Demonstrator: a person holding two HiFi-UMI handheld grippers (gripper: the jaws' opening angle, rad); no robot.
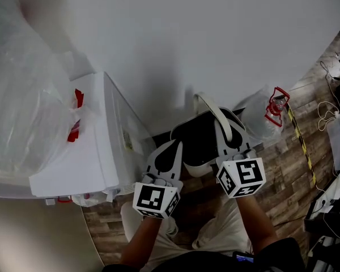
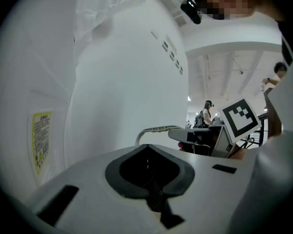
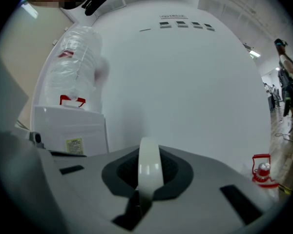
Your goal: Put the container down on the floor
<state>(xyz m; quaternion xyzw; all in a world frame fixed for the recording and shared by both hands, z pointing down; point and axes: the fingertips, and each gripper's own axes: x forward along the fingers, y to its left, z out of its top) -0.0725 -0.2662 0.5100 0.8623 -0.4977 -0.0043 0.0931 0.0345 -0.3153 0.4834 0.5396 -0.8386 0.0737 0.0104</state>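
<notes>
In the head view a dark container [image 1: 197, 139] with a pale rim hangs over the wood floor, close to the white wall. Its white bail handle [image 1: 214, 110] arches up at the right side. My right gripper [image 1: 225, 120] is shut on that handle, and in the right gripper view the white handle strip [image 3: 149, 165] runs between the jaws of the right gripper [image 3: 147, 179]. My left gripper [image 1: 171, 149] is at the container's left side, shut with nothing in it. In the left gripper view the left gripper [image 2: 149, 175] has dark pads closed together, with the handle [image 2: 155, 129] beyond.
A white water dispenser [image 1: 99, 146] with a big clear jug [image 1: 22, 106] on top stands at the left. A clear jug with a red handle [image 1: 267, 113] sits on the floor at the right, near yellow-black tape [image 1: 304, 147] and cables [image 1: 328, 103].
</notes>
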